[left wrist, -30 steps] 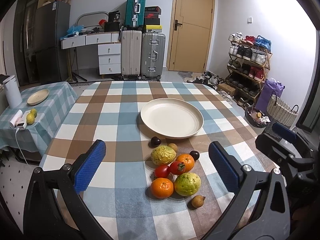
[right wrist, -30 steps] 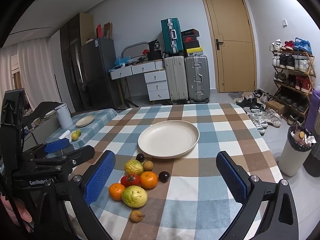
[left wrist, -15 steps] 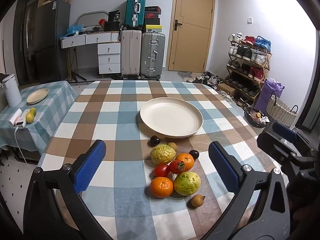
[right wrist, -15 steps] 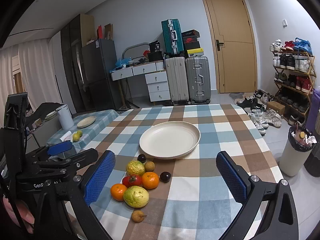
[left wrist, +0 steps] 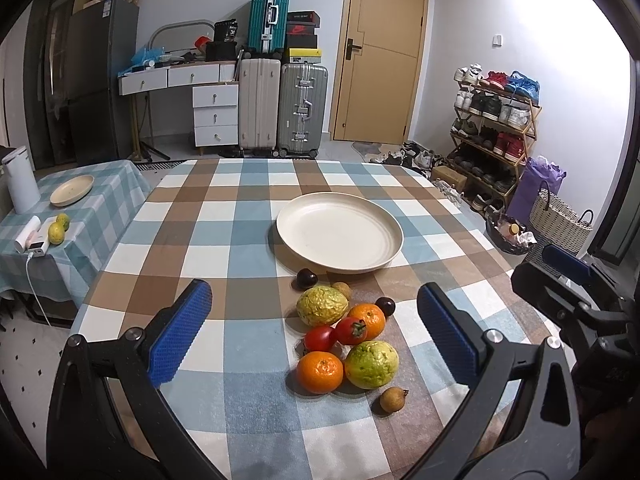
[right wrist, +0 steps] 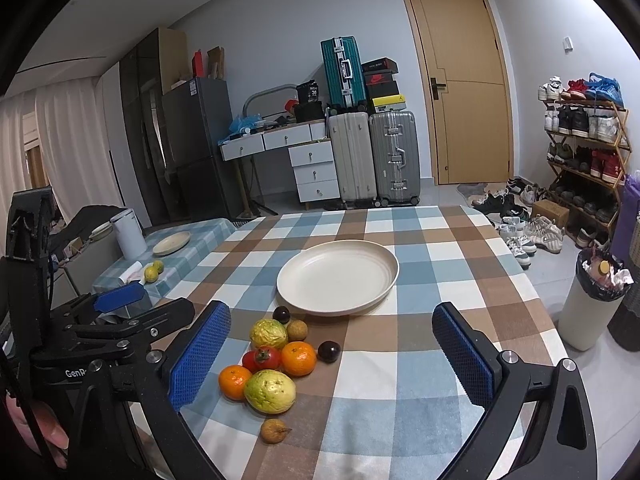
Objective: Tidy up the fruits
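A cluster of fruits lies on the checked tablecloth just before an empty cream plate point(left wrist: 339, 236) point(right wrist: 338, 276). It holds two oranges point(left wrist: 319, 372) point(right wrist: 298, 358), a green guava point(left wrist: 372, 364) point(right wrist: 270, 391), a yellow wrinkled fruit point(left wrist: 322, 305) point(right wrist: 268, 333), two tomatoes point(left wrist: 351, 330) point(right wrist: 262, 358), dark round fruits point(left wrist: 306, 278) point(right wrist: 329, 351) and small brown ones point(left wrist: 393, 399) point(right wrist: 273, 430). My left gripper point(left wrist: 314, 336) is open above the cluster, holding nothing. My right gripper point(right wrist: 332, 354) is open, holding nothing, with the cluster by its left finger.
A side table point(left wrist: 100, 196) at the left carries a small plate point(left wrist: 72, 189), two lemons point(left wrist: 59, 229) and a white kettle point(left wrist: 19, 186). Suitcases point(left wrist: 280, 108), a shoe rack point(left wrist: 496, 128) and a bin point(right wrist: 592, 300) stand beyond the table.
Both grippers have eased slightly forward toward the fruit cluster. Both stay open. No fruit has moved.
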`<action>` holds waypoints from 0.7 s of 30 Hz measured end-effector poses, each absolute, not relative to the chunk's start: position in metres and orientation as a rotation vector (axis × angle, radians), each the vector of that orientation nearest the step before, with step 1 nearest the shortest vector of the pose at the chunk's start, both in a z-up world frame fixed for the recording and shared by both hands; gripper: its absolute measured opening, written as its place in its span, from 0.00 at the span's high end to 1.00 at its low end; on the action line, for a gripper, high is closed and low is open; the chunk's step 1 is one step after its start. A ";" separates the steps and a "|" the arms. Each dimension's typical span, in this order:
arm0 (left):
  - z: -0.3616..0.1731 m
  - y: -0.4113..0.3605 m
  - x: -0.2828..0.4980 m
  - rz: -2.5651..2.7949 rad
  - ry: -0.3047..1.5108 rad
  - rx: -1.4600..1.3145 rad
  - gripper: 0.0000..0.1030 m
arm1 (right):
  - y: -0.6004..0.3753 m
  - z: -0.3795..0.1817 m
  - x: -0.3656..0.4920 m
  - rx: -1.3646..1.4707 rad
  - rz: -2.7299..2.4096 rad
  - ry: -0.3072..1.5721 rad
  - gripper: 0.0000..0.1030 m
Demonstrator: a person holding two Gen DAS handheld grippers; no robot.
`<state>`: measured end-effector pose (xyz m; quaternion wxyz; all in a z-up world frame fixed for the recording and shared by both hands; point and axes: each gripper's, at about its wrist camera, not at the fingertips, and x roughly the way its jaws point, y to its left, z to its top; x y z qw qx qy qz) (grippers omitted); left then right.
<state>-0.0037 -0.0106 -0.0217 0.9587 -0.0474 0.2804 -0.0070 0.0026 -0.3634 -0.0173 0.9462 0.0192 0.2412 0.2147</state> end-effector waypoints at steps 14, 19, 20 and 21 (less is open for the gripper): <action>-0.035 -0.011 -0.004 -0.038 0.587 -0.117 0.00 | -0.363 -0.020 0.004 0.039 0.436 0.499 0.00; -0.055 -0.008 -0.001 -0.069 0.630 -0.150 0.00 | -0.363 -0.027 0.005 0.041 0.438 0.511 0.00; -0.060 -0.008 -0.001 -0.075 0.638 -0.154 0.00 | -0.363 -0.028 0.006 0.042 0.439 0.515 0.00; -0.065 -0.008 0.000 -0.085 0.647 -0.160 0.00 | -0.363 -0.029 0.007 0.043 0.439 0.519 0.00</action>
